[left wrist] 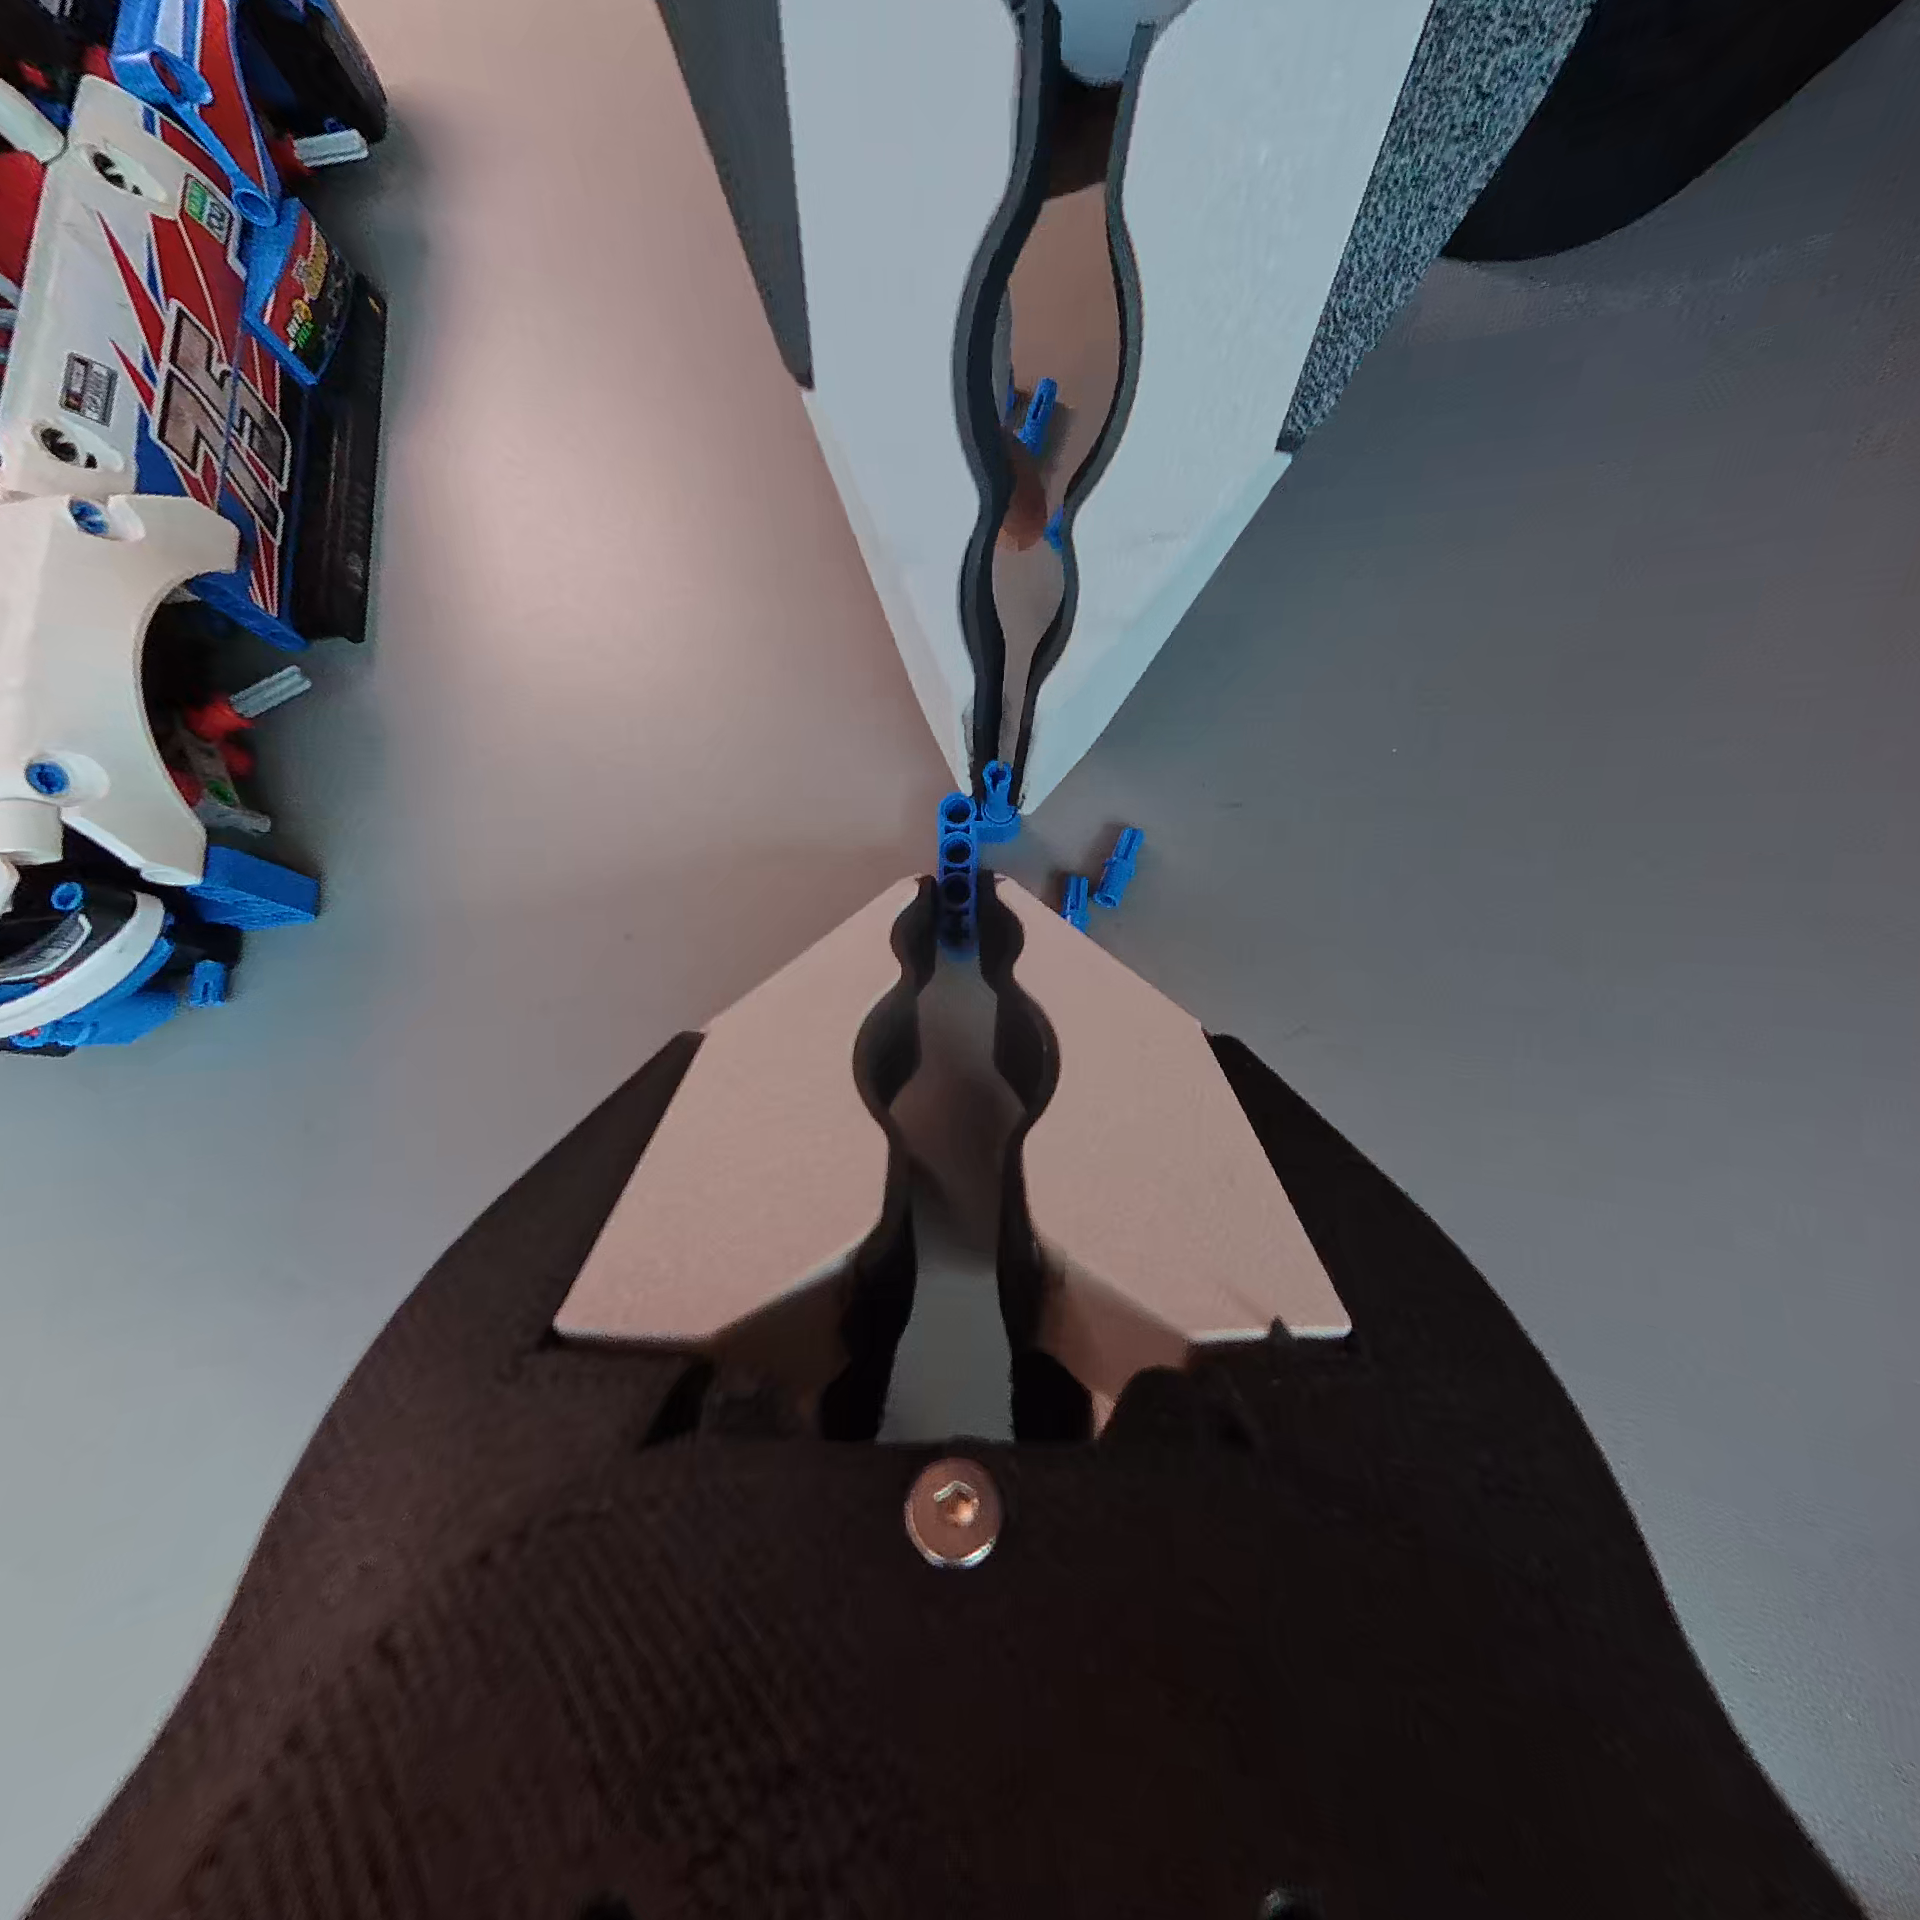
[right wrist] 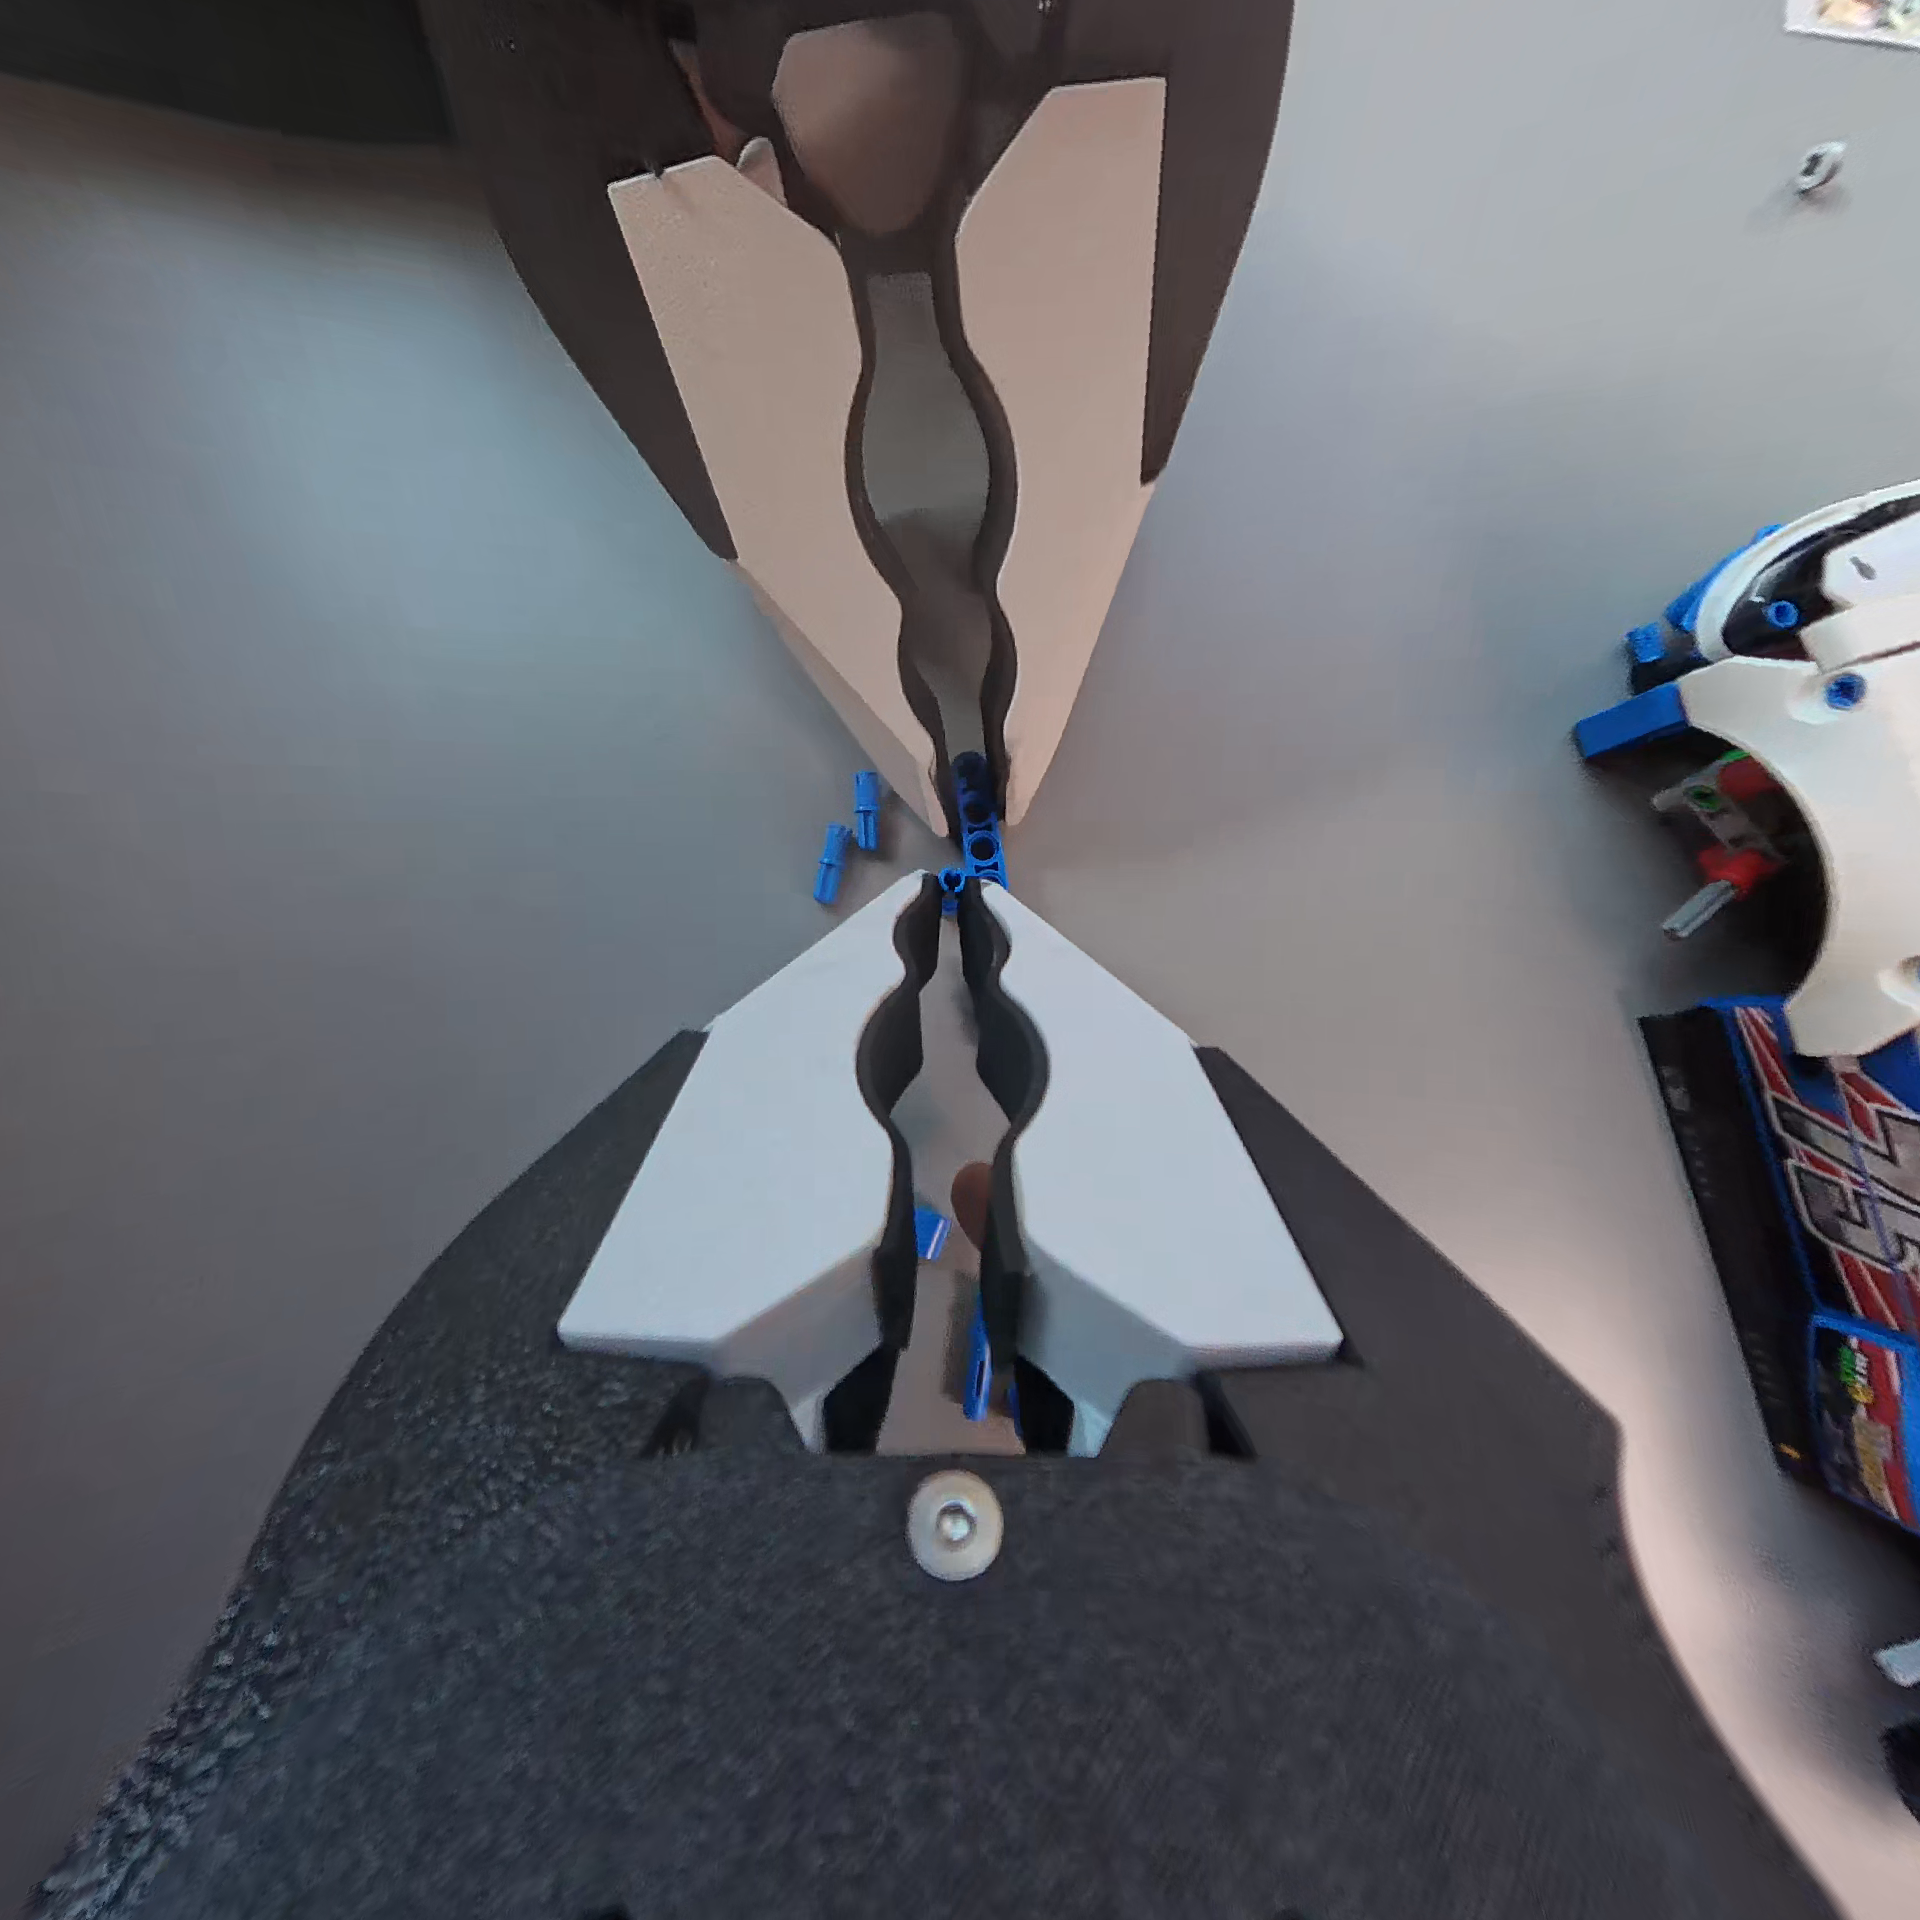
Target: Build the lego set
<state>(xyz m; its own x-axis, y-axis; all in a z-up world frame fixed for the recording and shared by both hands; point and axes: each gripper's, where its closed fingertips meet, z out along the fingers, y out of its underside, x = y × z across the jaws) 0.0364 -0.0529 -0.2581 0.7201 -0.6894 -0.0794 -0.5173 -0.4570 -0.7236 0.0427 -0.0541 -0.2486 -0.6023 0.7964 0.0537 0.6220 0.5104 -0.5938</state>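
Mid-assembly on a small sub-piece, by the look of it: left tool (left wrist: pixel 958 914) pinched nearly closed on a short blue beam (left wrist: pixel 957 862) with a row of holes, right tool (right wrist: pixel 951 902) pinched nearly closed on a little blue pin (right wrist: pixel 951 883), both meeting tip to tip in the middle of the scene, just above the tabletop (left wrist: pixel 1558 935). Pin sitting right at the end of the beam, touching it, probably lined up with or part-way into the end hole; hard to tell how deep from either view. Next move, best guess: push the two tools straight toward each other so the pin seats fully, keeping the pin square to the hole and not letting the beam twist in the grip, since only a bit of each part is actually clamped. Two spare blue pins (left wrist: pixel 1101 878) lying loose on the tabletop just beside the meeting point, so likely more of the same to go in after this one. Big part-built race car (left wrist: pixel 156 520) in white, blue and red parked well off to the left in the left wrist view (right edge in the right wrist view), untouched, grey axles poking out the side. Plain grey matte tabletop, mostly bare, soft warm and cool light patches across it. A small loose bit (right wrist: pixel 1818 171) far off in the right wrist view, too tiny to identify. Nothing of the room beyond the tabletop really showing.
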